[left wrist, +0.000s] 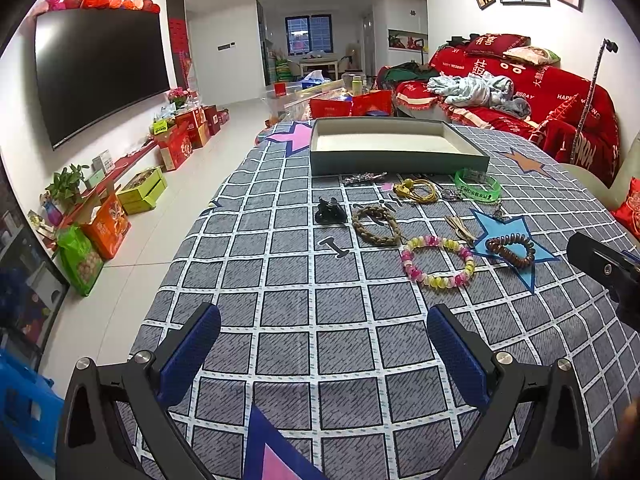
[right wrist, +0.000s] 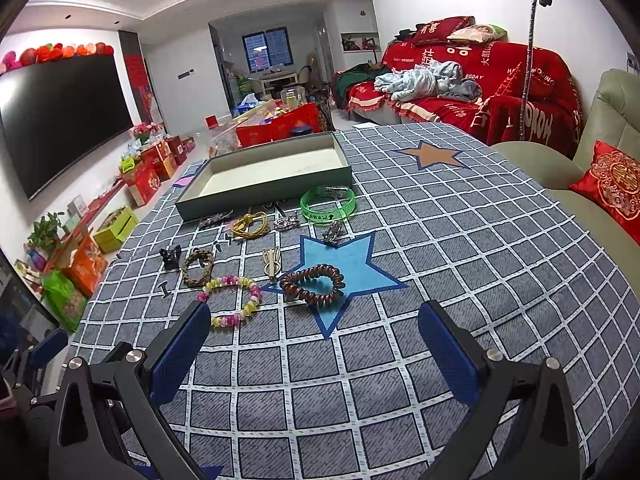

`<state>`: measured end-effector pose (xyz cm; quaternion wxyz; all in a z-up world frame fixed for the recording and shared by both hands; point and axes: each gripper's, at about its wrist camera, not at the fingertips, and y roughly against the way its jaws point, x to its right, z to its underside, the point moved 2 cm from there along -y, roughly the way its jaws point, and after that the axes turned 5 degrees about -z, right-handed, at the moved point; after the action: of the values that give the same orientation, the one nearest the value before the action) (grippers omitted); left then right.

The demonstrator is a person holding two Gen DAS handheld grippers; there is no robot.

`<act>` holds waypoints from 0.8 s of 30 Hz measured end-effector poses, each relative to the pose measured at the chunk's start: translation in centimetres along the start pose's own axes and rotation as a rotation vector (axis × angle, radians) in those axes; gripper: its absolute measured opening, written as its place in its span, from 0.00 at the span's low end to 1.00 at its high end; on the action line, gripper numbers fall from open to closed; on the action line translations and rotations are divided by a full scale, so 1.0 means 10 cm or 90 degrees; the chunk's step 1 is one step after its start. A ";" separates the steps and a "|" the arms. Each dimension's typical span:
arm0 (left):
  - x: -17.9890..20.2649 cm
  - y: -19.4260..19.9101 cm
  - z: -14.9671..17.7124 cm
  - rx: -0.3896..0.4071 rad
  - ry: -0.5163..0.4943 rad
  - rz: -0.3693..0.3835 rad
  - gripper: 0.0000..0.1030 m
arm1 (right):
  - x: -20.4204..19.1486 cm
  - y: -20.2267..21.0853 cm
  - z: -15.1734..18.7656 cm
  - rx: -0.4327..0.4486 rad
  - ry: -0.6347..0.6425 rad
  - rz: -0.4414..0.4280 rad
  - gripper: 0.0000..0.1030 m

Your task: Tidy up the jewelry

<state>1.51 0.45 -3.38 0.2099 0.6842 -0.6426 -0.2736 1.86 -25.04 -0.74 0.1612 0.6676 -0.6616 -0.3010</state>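
Note:
Jewelry lies loose on a grey checked tablecloth [left wrist: 312, 280] in front of an empty grey-green tray [left wrist: 400, 158] [right wrist: 264, 192]. There is a pink-and-yellow bead bracelet [left wrist: 438, 261] [right wrist: 234, 300], a brown spiral hair tie [left wrist: 512, 250] [right wrist: 314, 285], a braided tan bracelet [left wrist: 376, 225] [right wrist: 197, 267], a green bangle [left wrist: 478, 185] [right wrist: 328, 204], a yellow cord [left wrist: 416, 191] [right wrist: 250, 226] and a black claw clip [left wrist: 330, 211] [right wrist: 171, 258]. My left gripper [left wrist: 324, 320] is open and empty, short of the items. My right gripper [right wrist: 314, 316] is open and empty, just before the hair tie.
A red-covered sofa [left wrist: 520, 92] stands behind the table, and a beige armchair with a red cushion [right wrist: 612, 184] at the right. A TV [left wrist: 100, 72] and gift boxes [left wrist: 180, 136] line the left wall. The right gripper's body [left wrist: 604, 268] shows at the right edge.

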 end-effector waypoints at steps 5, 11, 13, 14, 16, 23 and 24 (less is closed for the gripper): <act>-0.02 0.01 0.01 -0.001 0.002 0.000 1.00 | 0.00 0.00 0.00 -0.001 -0.001 0.000 1.00; -0.07 0.07 -0.08 0.000 0.015 0.003 1.00 | -0.04 0.02 0.01 -0.003 -0.004 0.000 1.00; -0.10 0.07 -0.12 -0.002 0.019 0.006 1.00 | -0.05 0.04 0.01 -0.004 -0.006 0.000 1.00; -0.12 0.07 -0.14 -0.005 0.020 0.006 1.00 | -0.05 0.05 0.01 -0.004 -0.007 0.001 1.00; -0.16 0.05 -0.21 -0.013 0.025 0.003 1.00 | -0.05 0.07 -0.01 -0.006 -0.008 0.004 1.00; -0.27 -0.22 -0.43 -0.092 0.057 0.038 1.00 | 0.10 0.09 -0.14 -0.027 -0.013 0.015 1.00; -0.27 -0.26 -0.45 -0.103 0.063 0.043 1.00 | 0.14 0.06 -0.17 -0.033 -0.015 0.016 1.00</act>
<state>6.34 3.03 -1.36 0.3052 0.6556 -0.6301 -0.2830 2.36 -26.74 0.72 0.1745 0.6511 -0.6640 -0.3237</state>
